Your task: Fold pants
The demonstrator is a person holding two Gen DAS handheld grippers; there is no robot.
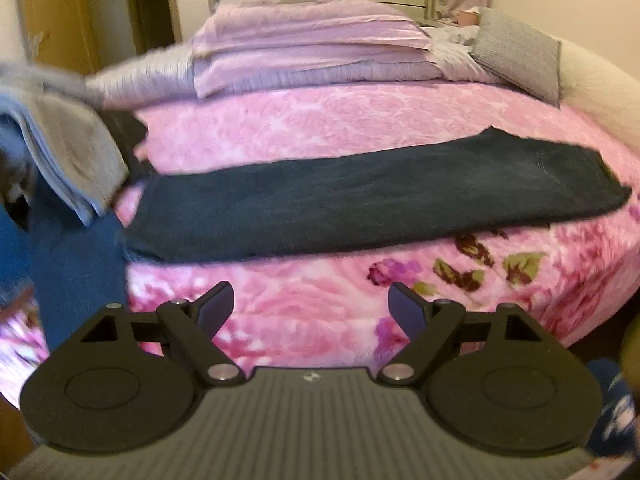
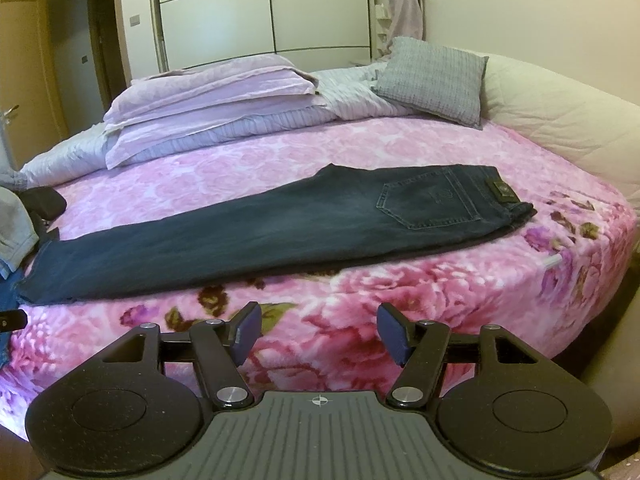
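A pair of dark blue jeans lies flat across the pink floral bed, folded lengthwise with one leg on the other. The waist with a back pocket points right and the hems point left. The same jeans cross the middle of the left wrist view. My left gripper is open above the bed's near edge, short of the jeans. Nothing sits between the fingers of my right gripper, which stands open in front of the jeans' middle.
Other clothes lie at the bed's left end: a grey folded garment and blue fabric. Folded lilac bedding and a grey cushion sit at the far side. A padded cream headboard curves on the right.
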